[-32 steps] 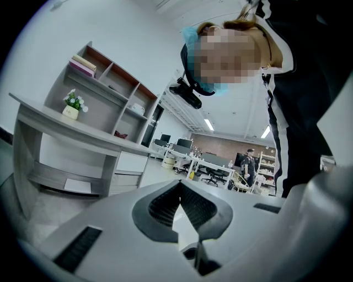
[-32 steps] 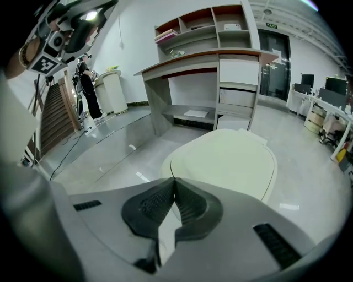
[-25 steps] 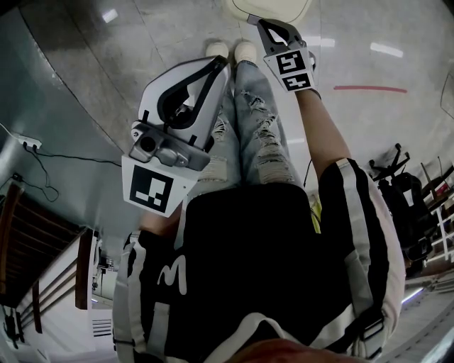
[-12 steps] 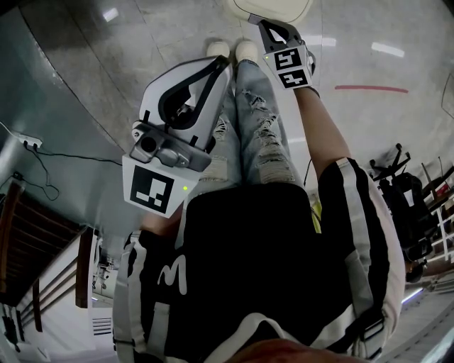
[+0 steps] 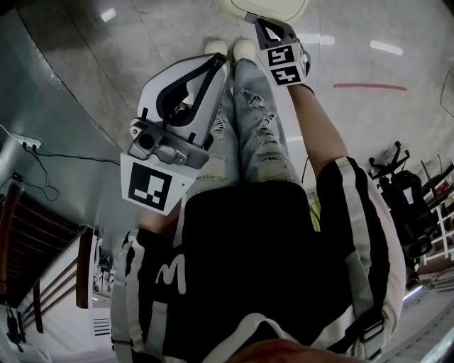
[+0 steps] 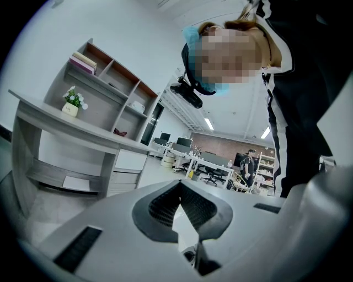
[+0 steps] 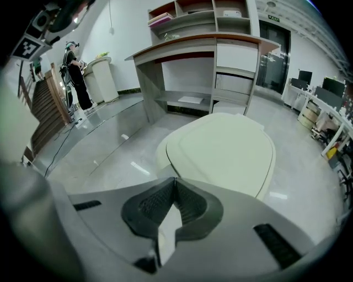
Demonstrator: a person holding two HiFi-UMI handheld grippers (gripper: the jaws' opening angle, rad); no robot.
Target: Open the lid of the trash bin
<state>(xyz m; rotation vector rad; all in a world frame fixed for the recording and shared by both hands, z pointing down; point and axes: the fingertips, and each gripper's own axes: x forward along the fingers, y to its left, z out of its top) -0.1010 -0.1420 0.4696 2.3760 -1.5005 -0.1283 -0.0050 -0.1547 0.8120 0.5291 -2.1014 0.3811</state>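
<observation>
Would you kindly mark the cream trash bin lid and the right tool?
cream plastic trash bin lid point(image 7: 220, 151), right gripper view, top centre
right tool point(image 7: 175, 178), right gripper view, where tips meet

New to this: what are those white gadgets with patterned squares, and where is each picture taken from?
No robot: a person carries two grasping tools; the squares belong to them. The head view looks down from the person's head, past jeans and shoes, to the floor. The left tool is near the body; the right tool reaches toward a cream trash bin. The other pictures come from a camera on each tool. The right one shows the bin's lid closed beyond shut, empty jaws. The left one points up into an office, jaws shut and empty.
</observation>
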